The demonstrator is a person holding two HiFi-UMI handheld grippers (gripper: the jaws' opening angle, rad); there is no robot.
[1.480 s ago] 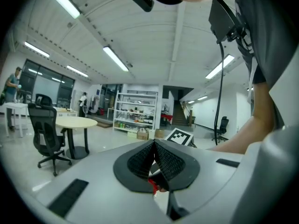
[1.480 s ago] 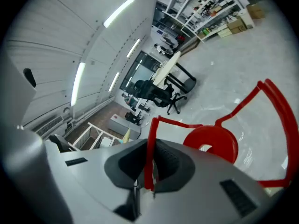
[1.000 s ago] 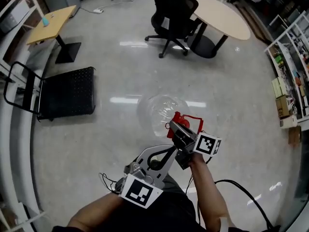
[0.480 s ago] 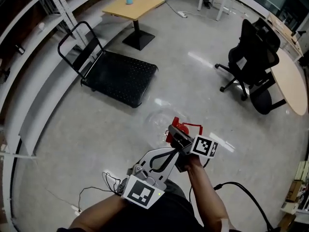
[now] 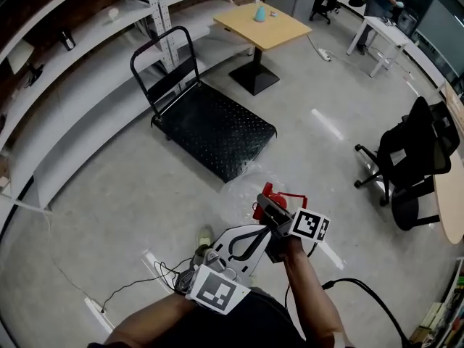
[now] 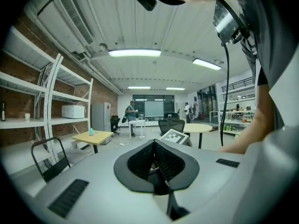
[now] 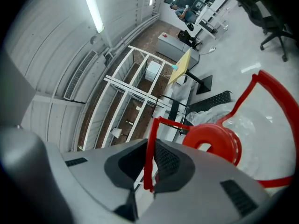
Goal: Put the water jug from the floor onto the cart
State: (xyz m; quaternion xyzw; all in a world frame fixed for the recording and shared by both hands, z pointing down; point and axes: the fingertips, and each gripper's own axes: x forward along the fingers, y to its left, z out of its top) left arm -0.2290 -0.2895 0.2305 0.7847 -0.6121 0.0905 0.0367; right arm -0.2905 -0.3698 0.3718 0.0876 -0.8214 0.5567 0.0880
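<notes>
You are holding the water jug (image 5: 245, 194) by its red handle (image 7: 150, 139) in the right gripper (image 7: 150, 164). The jaws are pinching in close on that thin bar, with only a narrow gap between them, filled by the handle. The red cap (image 7: 212, 143) and the clear body are hanging just beyond the jaws. The left gripper (image 6: 155, 162) is sitting with its jaws pressed together and nothing between them. It is resting low beside the right one and is not touching the jug.

The jug is looking lifted, hanging over bare floor (image 5: 109, 194) just short of the near corner of the cart (image 5: 217, 129). It is not yet over the deck. The cart's deck is lying bare, its push handle (image 5: 161, 53) standing at the far end by the shelves (image 5: 80, 85).

Progress, judging from this: the pick-up is done and the grip is looking firm. What is left is the last stretch to the cart, lowering the jug upright onto the deck away from the edge, then opening the right jaws. Roughly past halfway.
</notes>
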